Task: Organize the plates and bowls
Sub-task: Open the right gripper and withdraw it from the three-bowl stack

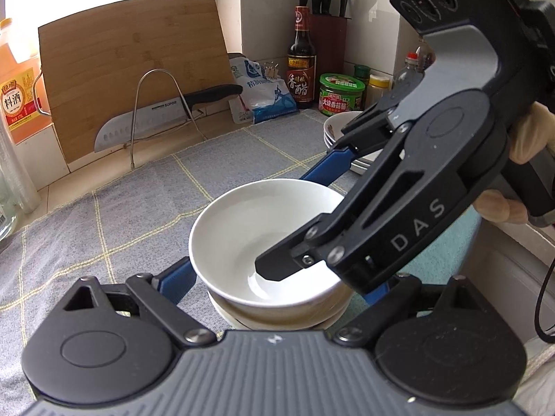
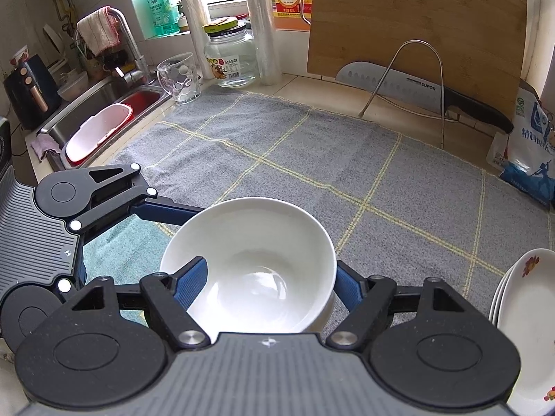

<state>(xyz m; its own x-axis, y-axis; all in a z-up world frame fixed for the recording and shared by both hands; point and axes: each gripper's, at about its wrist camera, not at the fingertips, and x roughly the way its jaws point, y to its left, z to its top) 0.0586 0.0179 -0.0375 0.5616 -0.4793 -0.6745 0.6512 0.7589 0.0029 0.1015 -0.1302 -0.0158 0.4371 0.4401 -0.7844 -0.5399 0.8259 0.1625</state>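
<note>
A white bowl point(image 1: 242, 228) point(image 2: 256, 242) sits nested, a little tilted, in a second white bowl point(image 1: 277, 315) point(image 2: 327, 312) on the grey checked mat point(image 2: 312, 159). My right gripper point(image 2: 267, 270) point(image 1: 282, 225) is shut on the upper bowl, with one finger point(image 1: 277, 263) inside it and the other finger point(image 1: 329, 166) outside its wall. My left gripper point(image 1: 274, 249) stands open and wide, a blue finger point(image 1: 173, 277) point(image 2: 163, 209) on either side of the stack. Its fingertips are hidden behind the bowls. A stack of flowered plates point(image 1: 334, 128) point(image 2: 523, 312) lies to the right.
At the back, a cutting board point(image 1: 131, 69) leans on the wall, with a knife point(image 1: 145, 121) in a wire rack. Bottles, a green-lidded jar point(image 1: 341, 95) and a salt bag point(image 1: 263, 93) crowd the corner. A sink point(image 2: 104, 104), tumbler point(image 2: 178, 76) and glass jar point(image 2: 230, 57) are left.
</note>
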